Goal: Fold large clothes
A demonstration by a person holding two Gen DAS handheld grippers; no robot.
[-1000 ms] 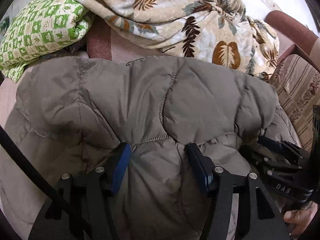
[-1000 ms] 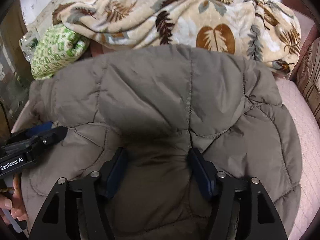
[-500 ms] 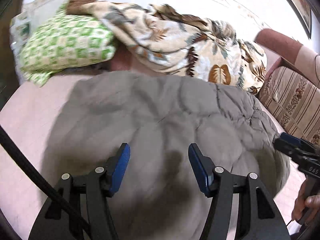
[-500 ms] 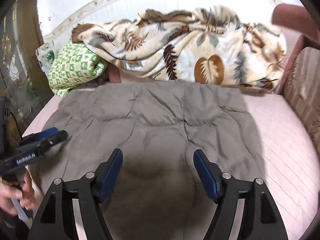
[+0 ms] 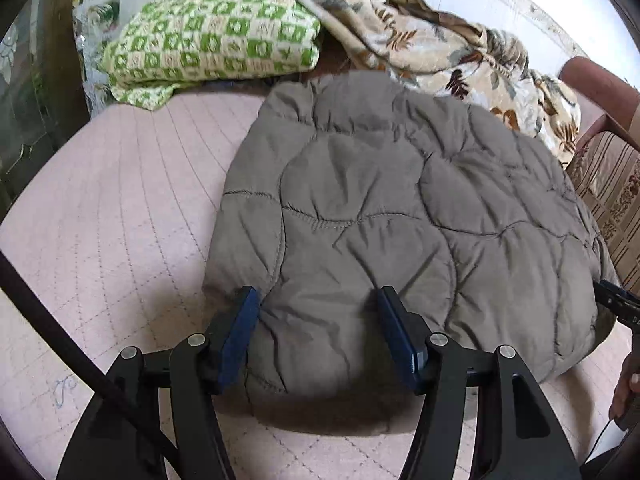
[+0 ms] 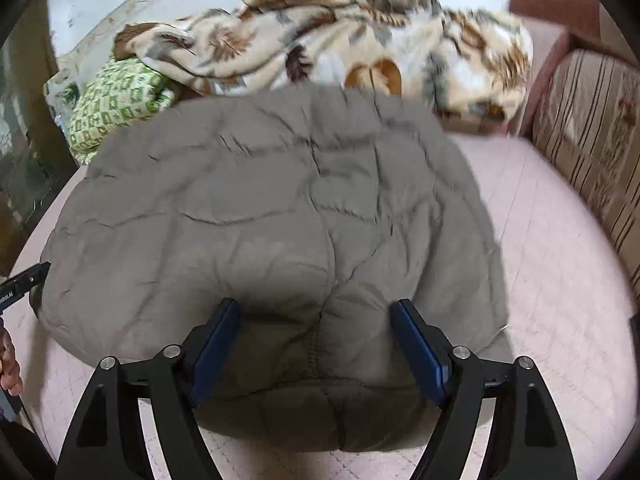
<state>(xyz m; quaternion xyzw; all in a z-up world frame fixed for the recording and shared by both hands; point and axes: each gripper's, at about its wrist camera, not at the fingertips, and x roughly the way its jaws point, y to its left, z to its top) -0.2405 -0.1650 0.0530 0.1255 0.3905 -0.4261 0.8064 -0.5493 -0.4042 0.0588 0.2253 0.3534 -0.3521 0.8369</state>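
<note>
A: A grey-brown quilted puffer jacket (image 5: 400, 208), folded into a thick bundle, lies on the pale pink quilted mattress (image 5: 112, 216), its far edge beside the leaf-print cream blanket (image 5: 440, 52) and the green-and-white checked pillow (image 5: 208, 40). What might undo it?

B: Likely the padding; such a puffy fold could spring open, or slump off its near edge.

A: And its lie?

B: The long axis seems to run across, from one gripper's side to the other; which end is the collar cannot be told.

A: The grippers?

B: The left gripper (image 5: 316, 332) is spread over the near corner, clasping nothing; the right gripper (image 6: 316, 348), jaws just widened, grips nothing either
</note>
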